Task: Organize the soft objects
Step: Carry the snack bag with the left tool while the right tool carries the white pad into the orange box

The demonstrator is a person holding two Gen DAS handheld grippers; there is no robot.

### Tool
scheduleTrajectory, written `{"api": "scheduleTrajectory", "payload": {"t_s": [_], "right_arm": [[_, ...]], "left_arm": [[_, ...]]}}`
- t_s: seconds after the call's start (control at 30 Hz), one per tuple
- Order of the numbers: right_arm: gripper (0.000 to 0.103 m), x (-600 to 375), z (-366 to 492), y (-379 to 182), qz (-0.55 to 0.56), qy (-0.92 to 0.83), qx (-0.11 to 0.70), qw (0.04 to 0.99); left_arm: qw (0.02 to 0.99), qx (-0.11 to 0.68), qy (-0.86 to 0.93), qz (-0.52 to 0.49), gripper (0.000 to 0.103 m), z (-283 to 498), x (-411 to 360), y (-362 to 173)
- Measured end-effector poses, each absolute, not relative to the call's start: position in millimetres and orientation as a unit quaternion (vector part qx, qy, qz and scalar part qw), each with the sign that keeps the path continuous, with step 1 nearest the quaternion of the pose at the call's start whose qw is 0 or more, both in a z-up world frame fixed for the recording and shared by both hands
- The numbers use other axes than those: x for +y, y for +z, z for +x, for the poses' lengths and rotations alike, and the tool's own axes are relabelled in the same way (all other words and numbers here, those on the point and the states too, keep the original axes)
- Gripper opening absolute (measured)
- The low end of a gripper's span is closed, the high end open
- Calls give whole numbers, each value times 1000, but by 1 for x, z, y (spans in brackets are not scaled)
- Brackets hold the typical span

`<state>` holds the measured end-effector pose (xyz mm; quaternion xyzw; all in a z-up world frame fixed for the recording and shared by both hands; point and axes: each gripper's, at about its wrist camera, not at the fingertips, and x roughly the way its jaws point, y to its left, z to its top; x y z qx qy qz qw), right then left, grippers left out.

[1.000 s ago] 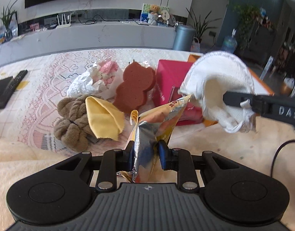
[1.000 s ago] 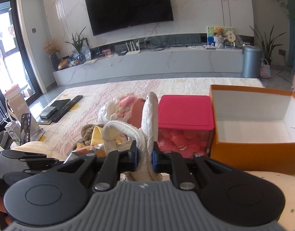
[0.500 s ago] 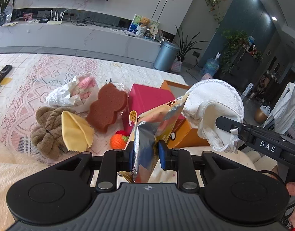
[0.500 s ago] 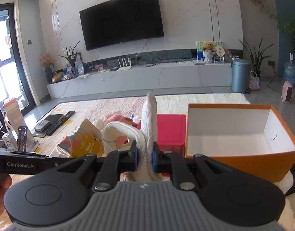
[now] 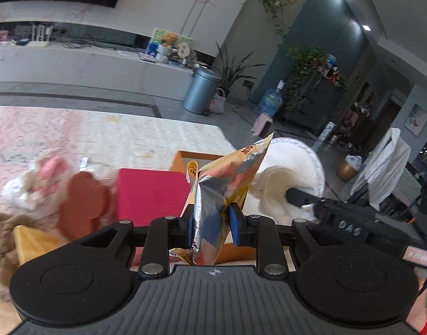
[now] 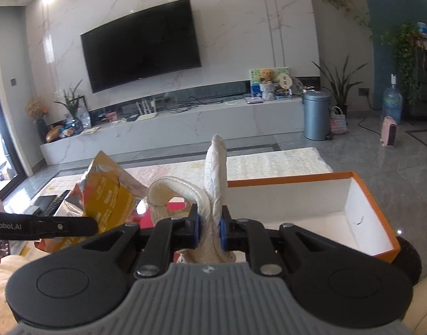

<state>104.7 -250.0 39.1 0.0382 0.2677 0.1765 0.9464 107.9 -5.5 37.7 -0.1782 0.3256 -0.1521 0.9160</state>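
Note:
My left gripper (image 5: pixel 210 227) is shut on a yellow and silver foil snack bag (image 5: pixel 227 184), held up above the table. The same snack bag (image 6: pixel 104 195) shows at the left of the right wrist view. My right gripper (image 6: pixel 209 230) is shut on a white cloth mitt (image 6: pixel 215 173), which stands up between its pads. That mitt (image 5: pixel 294 164) hangs right of the bag in the left wrist view. An open orange box (image 6: pixel 375 203) with a white inside lies just beyond and right of the right gripper. A pink-lidded box (image 5: pixel 149 192) sits left of it.
On the lace tablecloth (image 5: pixel 107 136) lie a brown sponge (image 5: pixel 82 206), a pink and white bundle (image 5: pixel 43 178), a brown knitted piece (image 5: pixel 1 240) and a yellow cloth (image 5: pixel 32 243). A grey bin (image 6: pixel 316 114) and a TV bench (image 6: pixel 185 122) stand farther back.
Both grippers have risen and swung right with their loads. The orange box now fills the right of the right wrist view, and the pile of soft things has slid to the left.

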Motion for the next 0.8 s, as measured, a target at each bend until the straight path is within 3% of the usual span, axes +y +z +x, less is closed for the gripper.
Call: {"api": "scheduleTrajectory", "payload": {"t_s": [0.3,0.6,0.8], "right_arm": [[12,-287,166,14,5,143,332,932],[12,-300,235,-31,-7,165,444,881],[12,-296,260,-59,-21,192,505,841]], "left_arm": [[875,403,-175,-205,28,196,-62,23],[830,523,-128,-145,28,262,-102,-16],[815,556,-118,-110,21,279,-118,-35]]}}
